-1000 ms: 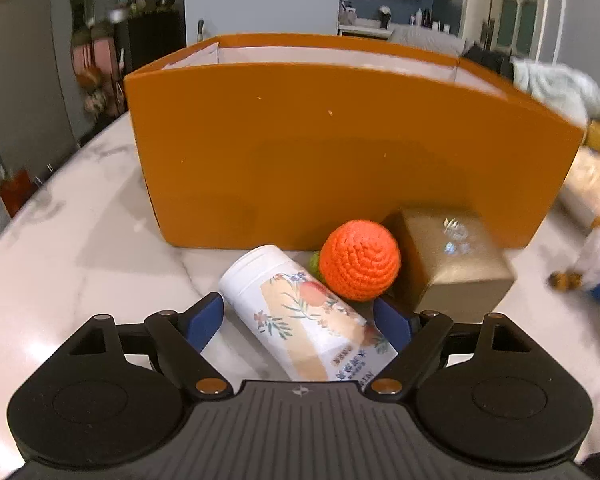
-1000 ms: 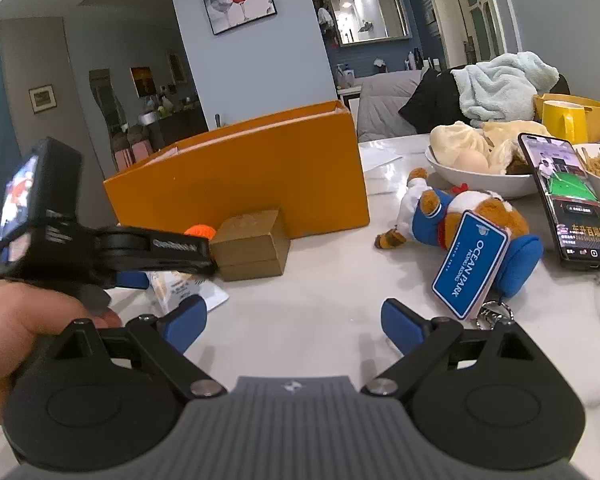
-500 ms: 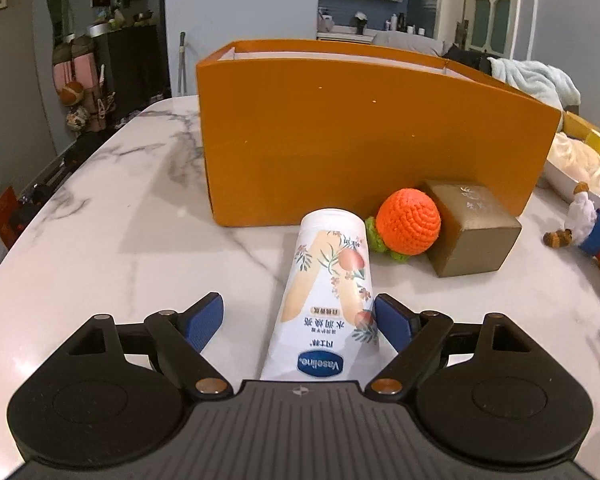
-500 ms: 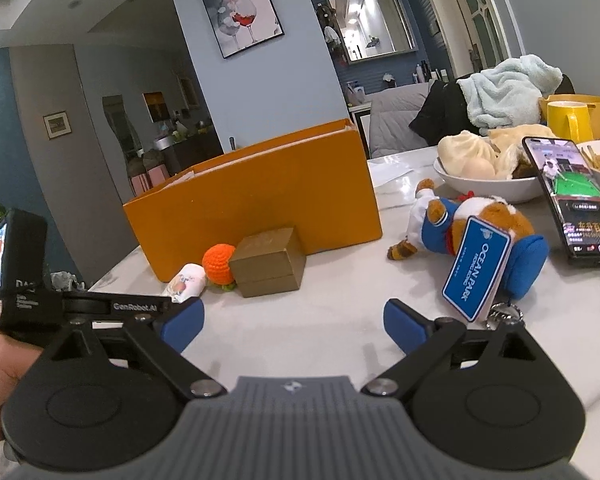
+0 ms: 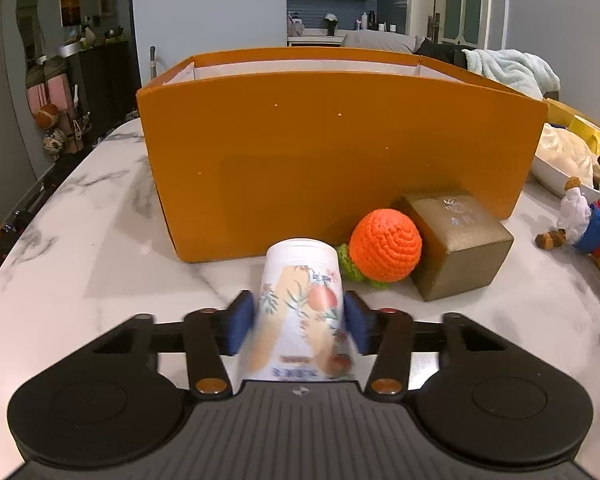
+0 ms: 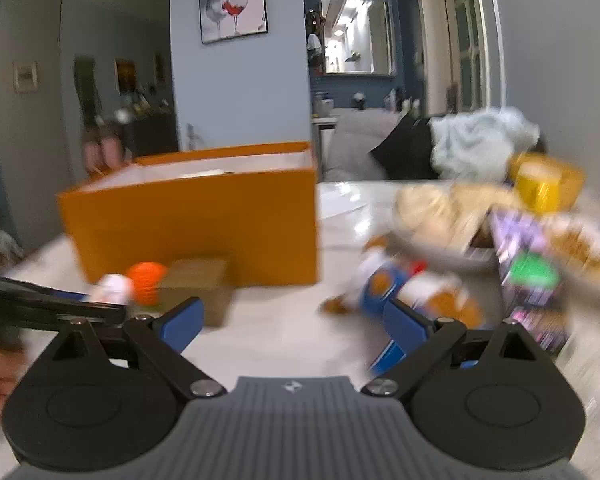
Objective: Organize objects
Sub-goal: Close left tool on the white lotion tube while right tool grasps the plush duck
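My left gripper (image 5: 298, 328) is shut on a white lotion tube (image 5: 302, 304) with a fruit print, which lies on the marble table pointing at the orange box (image 5: 340, 152). An orange crocheted ball (image 5: 385, 245) and a gold-brown box (image 5: 456, 246) sit just right of the tube, against the orange box. My right gripper (image 6: 294, 320) is open and empty above the table; its view is blurred. There the orange box (image 6: 196, 224), ball (image 6: 148, 280), tube (image 6: 114, 290) and gold-brown box (image 6: 198, 288) show at left.
A plush duck toy (image 5: 580, 224) lies at the right, also in the right wrist view (image 6: 400, 288). A phone (image 6: 528, 268), a bowl of buns (image 6: 448, 208) and a yellow mug (image 6: 544, 184) stand at the right. The marble table (image 5: 80, 248) curves away at left.
My left fingers have closed from wide open onto the lotion tube. The right gripper has swung, so its view is now blurred and shifted.
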Tool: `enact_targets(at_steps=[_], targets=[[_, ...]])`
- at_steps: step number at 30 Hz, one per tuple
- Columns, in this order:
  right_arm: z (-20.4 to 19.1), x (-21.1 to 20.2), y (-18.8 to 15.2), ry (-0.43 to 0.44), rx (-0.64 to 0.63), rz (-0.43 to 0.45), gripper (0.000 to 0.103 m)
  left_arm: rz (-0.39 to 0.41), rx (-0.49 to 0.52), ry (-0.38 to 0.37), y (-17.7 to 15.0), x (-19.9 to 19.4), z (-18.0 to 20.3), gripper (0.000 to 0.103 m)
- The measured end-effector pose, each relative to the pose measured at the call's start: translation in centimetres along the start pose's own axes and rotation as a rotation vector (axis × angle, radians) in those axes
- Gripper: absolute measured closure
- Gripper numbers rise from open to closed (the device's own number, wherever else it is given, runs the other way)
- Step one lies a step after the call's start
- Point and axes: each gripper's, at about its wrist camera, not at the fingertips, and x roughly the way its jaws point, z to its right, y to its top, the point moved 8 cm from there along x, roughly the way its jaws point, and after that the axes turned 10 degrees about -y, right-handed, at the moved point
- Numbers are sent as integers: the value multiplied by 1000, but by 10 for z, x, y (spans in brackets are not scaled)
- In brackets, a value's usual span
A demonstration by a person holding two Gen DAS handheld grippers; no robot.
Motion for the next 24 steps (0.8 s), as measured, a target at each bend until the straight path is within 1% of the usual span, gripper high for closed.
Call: enact_targets(at_steps=[3, 5, 8, 10, 13, 17, 20, 22, 23, 24], targets=[[4, 20, 14, -53, -124, -45, 5, 6, 10, -11, -3, -3, -1, 48], [10, 34, 19, -91, -192, -105, 5, 9, 11, -14, -5, -5, -2, 48], [18, 53, 23, -93, -247, -227, 5, 13, 11, -19, -6, -6, -3, 48], [21, 62, 21, -86, -265, -281, 5, 13, 12, -21, -5, -6, -3, 48], [24, 71, 16, -90, -288, -324, 6, 12, 14, -24, -5, -6, -3, 48], [25, 76, 6, -98, -304, -338, 9, 9, 15, -24, -6, -7, -4, 48], [30, 83, -4, -100, -304, -372, 11, 7, 17, -29, -7, -9, -4, 48], [33, 90, -9, -90, -289, -397, 18, 8, 19, -31, -8, -9, -4, 48], [34, 91, -12, -99, -299, -398, 19, 8, 18, -30, -8, -10, -4, 48], [34, 92, -13, -110, -313, -395, 24, 7, 18, -30, -8, -10, -4, 48]])
